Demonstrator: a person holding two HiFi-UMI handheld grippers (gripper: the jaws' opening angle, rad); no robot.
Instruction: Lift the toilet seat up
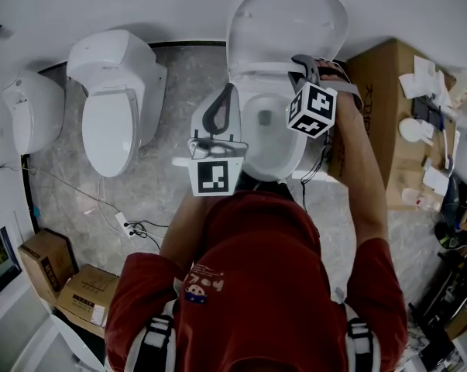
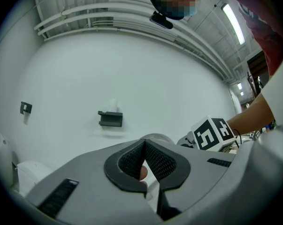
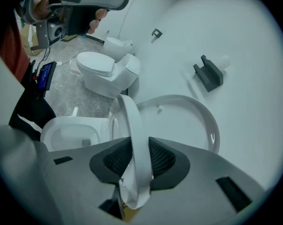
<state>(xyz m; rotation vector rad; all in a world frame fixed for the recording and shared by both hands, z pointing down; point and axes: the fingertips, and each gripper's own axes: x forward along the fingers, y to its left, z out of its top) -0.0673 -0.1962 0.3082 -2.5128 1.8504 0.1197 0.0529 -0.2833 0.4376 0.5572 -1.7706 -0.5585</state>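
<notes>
The white toilet stands below me with its lid [image 1: 287, 18] raised against the wall. Its seat [image 1: 256, 70] is lifted off the bowl [image 1: 268, 130] and stands steeply. My right gripper [image 1: 304, 68] is shut on the seat's right rim. In the right gripper view the seat [image 3: 132, 121] runs edge-on between the right gripper [image 3: 140, 149] pads, with the bowl [image 3: 68, 132] to its left and the lid [image 3: 193, 121] behind. My left gripper [image 1: 229, 91] hovers by the bowl's left side, its jaws shut and holding nothing; in its own view the left gripper [image 2: 144, 144] faces the wall.
A second toilet [image 1: 113, 107] with its lid shut stands to the left, and another white fixture [image 1: 32, 107] beyond it. A cardboard box [image 1: 388, 107] with clutter stands right of the bowl. Boxes [image 1: 63, 285] and cables [image 1: 128, 227] lie on the floor. A grey holder [image 3: 208, 74] hangs on the wall.
</notes>
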